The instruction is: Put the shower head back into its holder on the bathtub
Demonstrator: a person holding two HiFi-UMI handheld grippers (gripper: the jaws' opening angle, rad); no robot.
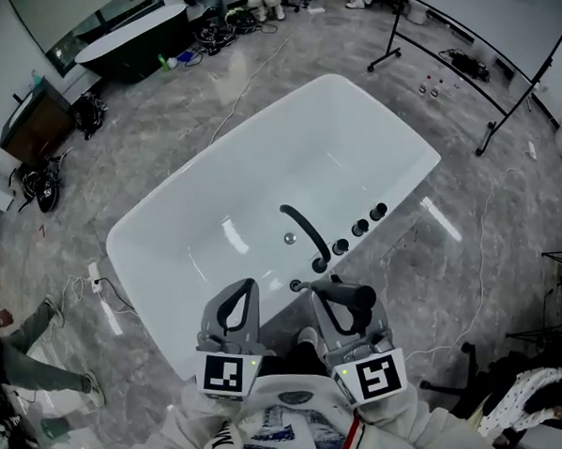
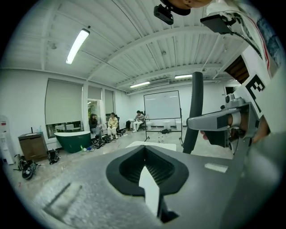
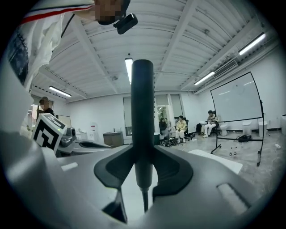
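bathtub point(image 1: 351, 135): glossy white | shower head point(image 3: 142, 112): matt black | floor point(image 1: 163, 122): polished, stone-look

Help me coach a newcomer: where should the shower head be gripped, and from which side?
Grip the shower head on its slim straight handle, jaws closing across it from both sides, as the right gripper does now. The narrow round shaft fits between them, leaving its hose end free.

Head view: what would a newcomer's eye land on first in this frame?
The large white bathtub takes up the middle of the head view, set at a slant on the grey floor, with a curved black spout at its near rim. Just below it, the right gripper is closed on the black shower head, which stands upright between its jaws. The left gripper beside it is shut and holds nothing.
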